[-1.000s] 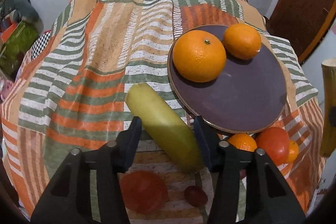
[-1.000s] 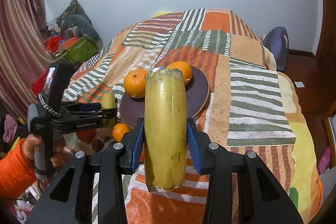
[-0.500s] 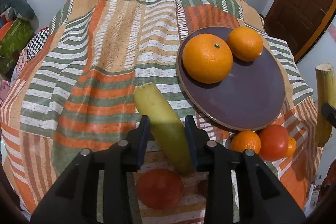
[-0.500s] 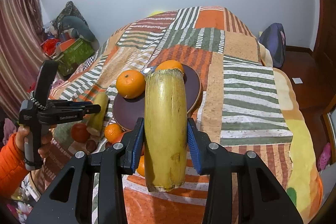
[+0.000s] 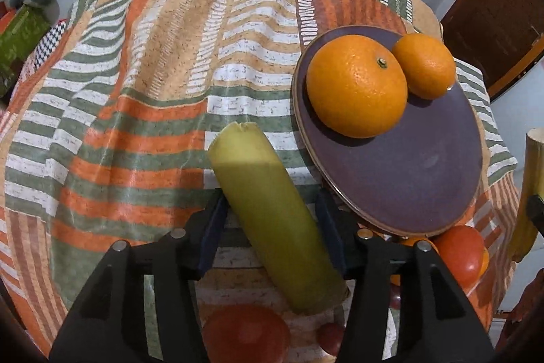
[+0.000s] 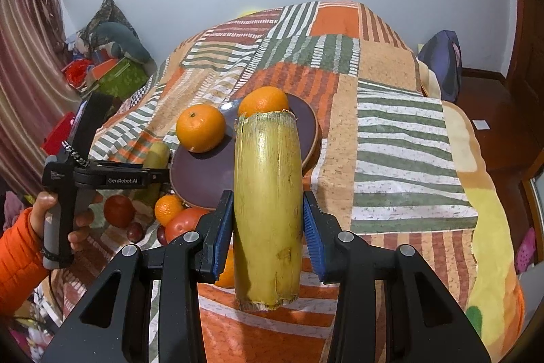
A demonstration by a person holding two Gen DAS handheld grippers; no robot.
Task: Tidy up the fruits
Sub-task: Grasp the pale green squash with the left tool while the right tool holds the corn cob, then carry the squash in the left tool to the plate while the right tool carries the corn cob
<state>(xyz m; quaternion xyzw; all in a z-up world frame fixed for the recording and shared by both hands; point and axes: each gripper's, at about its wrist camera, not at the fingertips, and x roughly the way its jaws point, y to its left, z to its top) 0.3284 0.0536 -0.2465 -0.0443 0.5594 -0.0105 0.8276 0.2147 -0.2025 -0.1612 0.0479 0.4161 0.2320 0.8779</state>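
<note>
A dark purple plate (image 5: 425,179) lies on the patchwork bedspread with two oranges (image 5: 357,94) on its far side; it also shows in the right wrist view (image 6: 204,172). My left gripper (image 5: 272,227) is shut on a yellow-green sugarcane piece (image 5: 268,213) and holds it above the cloth, left of the plate. My right gripper (image 6: 268,227) is shut on a second, yellower sugarcane piece (image 6: 268,203), held upright in front of the plate's near edge. That piece shows at the left wrist view's right edge (image 5: 532,186).
Tomatoes (image 5: 459,254), a small orange (image 6: 168,208) and small dark red fruits (image 6: 134,232) lie on the cloth near the plate's front edge. Another tomato (image 5: 244,332) lies below my left gripper. Clutter (image 6: 112,73) sits left of the bed; a bag (image 6: 442,63) lies right.
My left gripper has lifted the yellow-green sugarcane piece off the cloth after closing on it. The right gripper has kept its piece and shifted only slightly.
</note>
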